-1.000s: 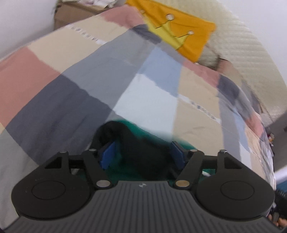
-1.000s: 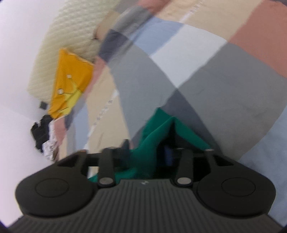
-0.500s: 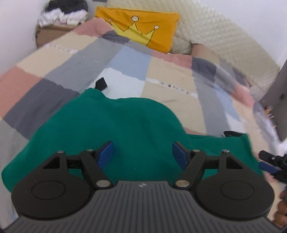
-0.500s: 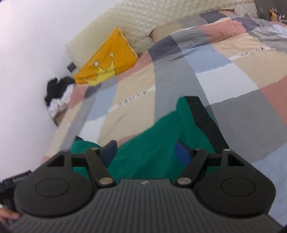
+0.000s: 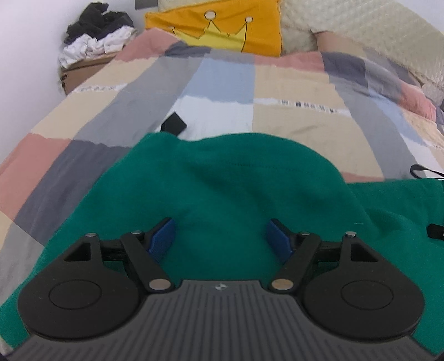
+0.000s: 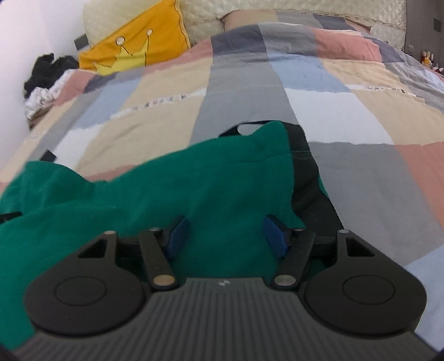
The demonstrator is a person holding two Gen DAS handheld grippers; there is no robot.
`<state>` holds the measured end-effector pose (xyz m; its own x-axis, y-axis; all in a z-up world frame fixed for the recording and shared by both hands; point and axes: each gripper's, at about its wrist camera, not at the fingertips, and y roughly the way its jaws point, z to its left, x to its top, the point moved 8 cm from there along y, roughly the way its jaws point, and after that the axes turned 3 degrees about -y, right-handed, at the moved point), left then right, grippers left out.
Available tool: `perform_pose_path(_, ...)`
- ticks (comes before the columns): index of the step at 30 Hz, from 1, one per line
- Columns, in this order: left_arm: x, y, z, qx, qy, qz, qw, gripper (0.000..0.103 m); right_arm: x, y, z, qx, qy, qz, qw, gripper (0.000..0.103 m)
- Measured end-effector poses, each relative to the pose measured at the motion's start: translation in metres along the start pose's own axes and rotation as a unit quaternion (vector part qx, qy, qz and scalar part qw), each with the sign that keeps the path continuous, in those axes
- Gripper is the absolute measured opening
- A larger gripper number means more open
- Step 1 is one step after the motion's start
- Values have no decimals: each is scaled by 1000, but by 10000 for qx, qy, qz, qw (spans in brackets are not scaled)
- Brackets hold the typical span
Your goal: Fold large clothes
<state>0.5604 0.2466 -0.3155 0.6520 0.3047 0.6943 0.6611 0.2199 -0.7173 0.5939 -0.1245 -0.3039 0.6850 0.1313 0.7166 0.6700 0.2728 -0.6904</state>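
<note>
Your left gripper (image 5: 220,236) has its jaws apart, nothing clamped, above the green garment (image 5: 236,188) spread on the patchwork quilt (image 5: 222,83). Your right gripper (image 6: 224,234) jaws are closing over the garment's black-trimmed edge (image 6: 305,177), probably not pinching yet. Yellow crown pillow (image 5: 222,27) at 12 o'clock, clothes pile (image 5: 94,33) at 10.

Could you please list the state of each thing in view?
Green garment: spread on the bed, rumpled, not yet folded.
Left tongs: open over the garment.
Right tongs: closing, pads clear of the cloth.
Yellow pillow: propped against the headboard.
Clothes pile: heaped, unfolded.
</note>
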Motion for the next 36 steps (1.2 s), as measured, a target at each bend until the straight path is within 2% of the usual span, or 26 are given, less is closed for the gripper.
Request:
perform_pose_path(4,-2,7,5,-59,-61,56,9999,79,-3,3,1,-72,-7,-26,10000,65)
perform_pose_path(9,-4,-10,5,-35,-134,-141,9998,80,-4,-16,-1,49,242,-158,9996,65)
perform_pose_path(14,-10,-51,8,-394,-490,-293,9976,80,-3,-56,5,120,302,-434,9985,64)
perform_pose_path(18,-21,-94,12,-637,-762,-504,9938,81,-8,-91,7,379,711,-638,9947,65)
perform_pose_path(20,-32,-115,16,-826,-1017,-544,9899,87,-13,-106,10,487,872,-687,9926,65)
perform_pose_path(22,-46,-128,20,-1076,-1413,-479,9829,87,-20,-123,13,650,1062,-740,9895,67)
perform_pose_path(24,-62,-137,24,-1364,-1857,-336,9725,88,-28,-137,15,840,1309,-759,9849,68)
perform_pose_path(28,-90,-143,35,-1742,-2697,-54,9470,92,-51,-156,13,1130,1877,-706,9731,69)
perform_pose_path(30,-99,-141,39,-1901,-3043,68,9334,93,-64,-159,10,1271,2192,-597,9655,77)
perform_pose_path(32,-108,-138,45,-1986,-3383,170,9197,96,-75,-157,6,1398,2560,-473,9553,85)
perform_pose_path(36,-122,-127,60,-1951,-3994,408,8949,100,-95,-141,-4,1633,3382,-38,9268,85)
